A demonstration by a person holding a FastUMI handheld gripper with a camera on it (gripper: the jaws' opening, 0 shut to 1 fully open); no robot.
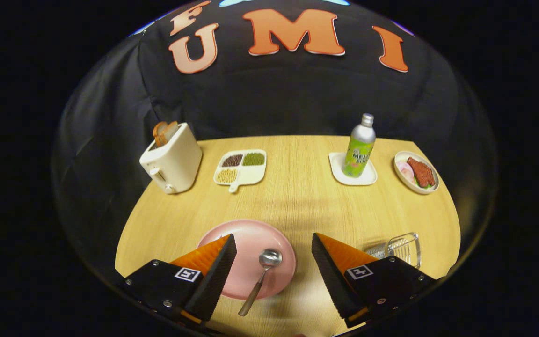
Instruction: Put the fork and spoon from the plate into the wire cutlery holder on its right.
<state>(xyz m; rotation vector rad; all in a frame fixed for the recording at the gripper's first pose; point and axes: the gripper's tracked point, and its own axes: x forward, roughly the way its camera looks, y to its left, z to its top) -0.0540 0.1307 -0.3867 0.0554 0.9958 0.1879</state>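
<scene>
Pale wood, with a fine straight grain, covers the table [297, 196], and black cloth closes in the booth behind its far edge and down the left side. Along the far part of the table stand a cream toaster [172, 161] with slices of bread poking out of its slots, then to its right a white divided dish [241, 167] holding beans or grains in three of its sections, then a green bottle [359, 149] upright on a small white tray [353, 174], and furthest right a small bowl [416, 172] of what looks like meat. Near to us, the pink plate [251, 234] sits on the wood with the spoon [259, 280] lying across its near rim. The spoon's long axis runs near to far with a slight lean: its bowl rests on the plate, pointing away and a little to the right, while the handle comes back over the rim and ends above the bare wood. I can see no fork from here. The gripper [274, 260] hovers with its two fingers spread wide apart, holding nothing; the spoon lies between them, closer to the left one. The wire cutlery holder [403, 248] stands to the right of the plate, partly hidden behind the right finger [339, 262].
</scene>
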